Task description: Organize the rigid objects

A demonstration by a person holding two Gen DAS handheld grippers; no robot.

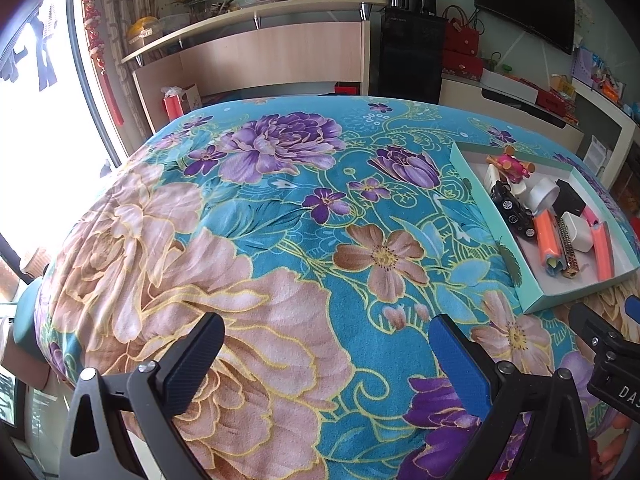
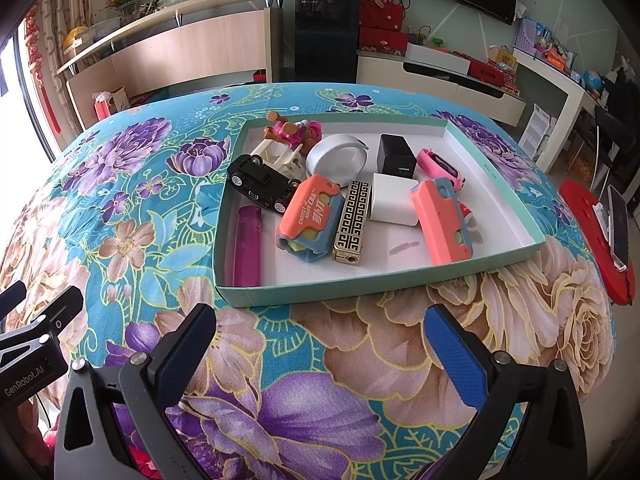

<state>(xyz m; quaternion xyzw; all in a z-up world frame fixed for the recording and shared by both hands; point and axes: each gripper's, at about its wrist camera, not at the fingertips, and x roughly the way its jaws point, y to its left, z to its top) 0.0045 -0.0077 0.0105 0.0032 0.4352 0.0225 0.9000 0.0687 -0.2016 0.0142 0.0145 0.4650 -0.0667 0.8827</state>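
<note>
the floral blanket (image 1: 280, 208) lies bare from 9 to 1 o'clock in the left wrist view, open passage. in the right wrist view the tray (image 2: 360, 294) blocks 12 o'clock, crowded; bare floor only at its near right corner (image 2: 492, 236). a red stool (image 2: 580, 216) stands at 3 o'clock.

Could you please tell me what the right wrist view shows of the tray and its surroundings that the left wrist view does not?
Only the right wrist view shows the purple lighter lying along the tray's left wall, and the red stool with a phone on it beside the table. Only the left wrist view shows the bright window and the wide bare stretch of floral cloth left of the tray. Both show the teal tray, the black toy car, the gold patterned lighter and the white charger, with both grippers open and empty.
</note>
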